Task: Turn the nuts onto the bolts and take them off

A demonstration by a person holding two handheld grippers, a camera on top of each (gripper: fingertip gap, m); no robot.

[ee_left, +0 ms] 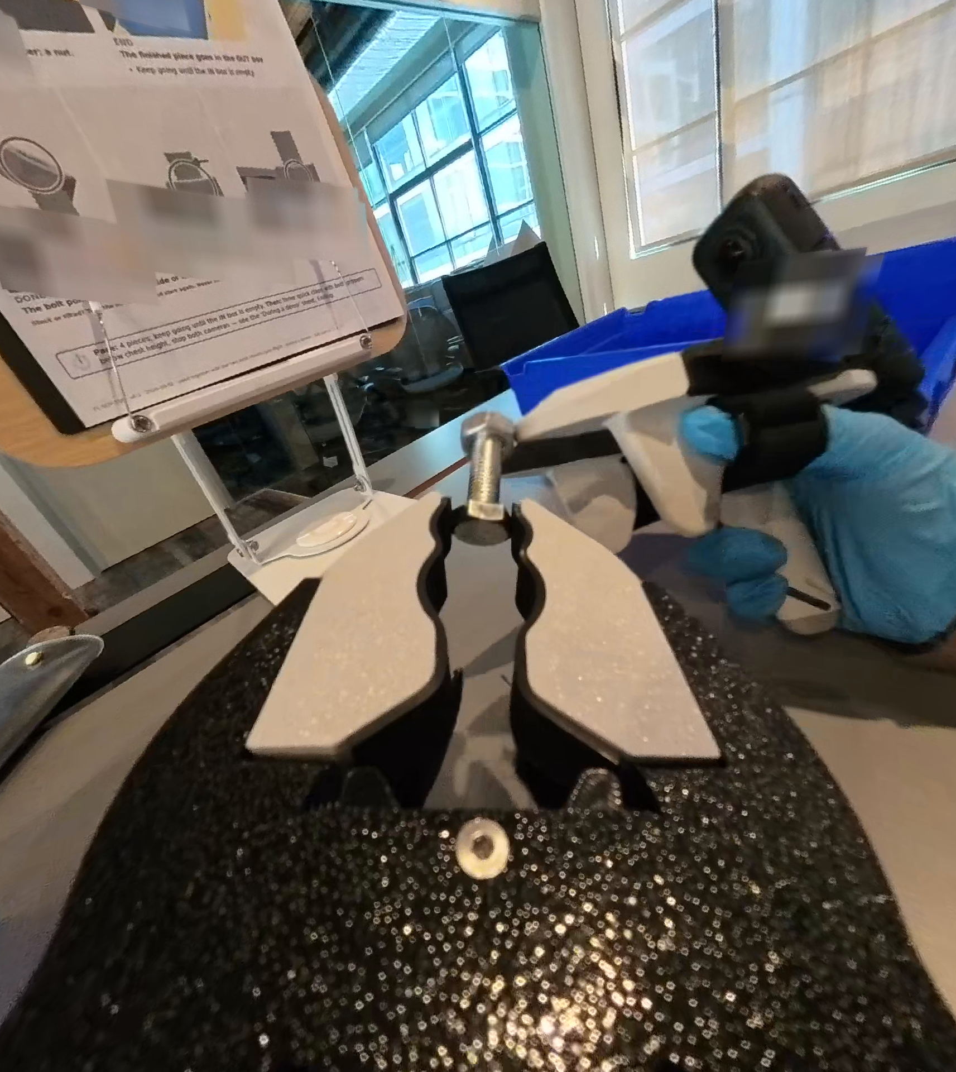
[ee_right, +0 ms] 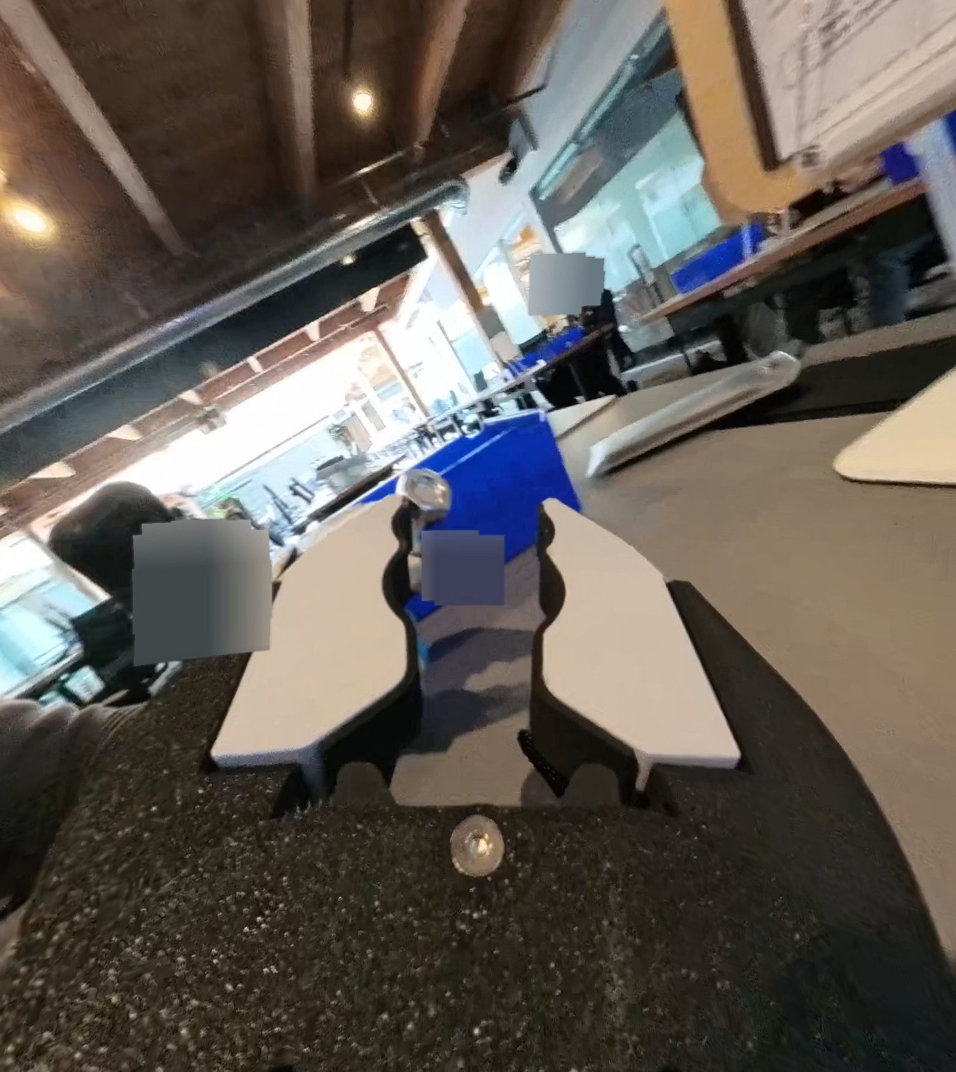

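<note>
The left tongs point(ee_left: 482, 525) are clamped on the nut point(ee_left: 484, 522) at their tips. The bolt point(ee_left: 482, 464) rises from it, above the bench point(ee_left: 869, 812); the right tongs point(ee_left: 513, 432), apart, touch its head.

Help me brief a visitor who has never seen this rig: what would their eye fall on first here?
Probably the silver bolt in mid-air at the centre of the left wrist view, its nut end pinched at the left gripper tips, its head against the right gripper tip. Next, the blue-gloved hand on the right holding that gripper, with a blue bin behind it.
</note>
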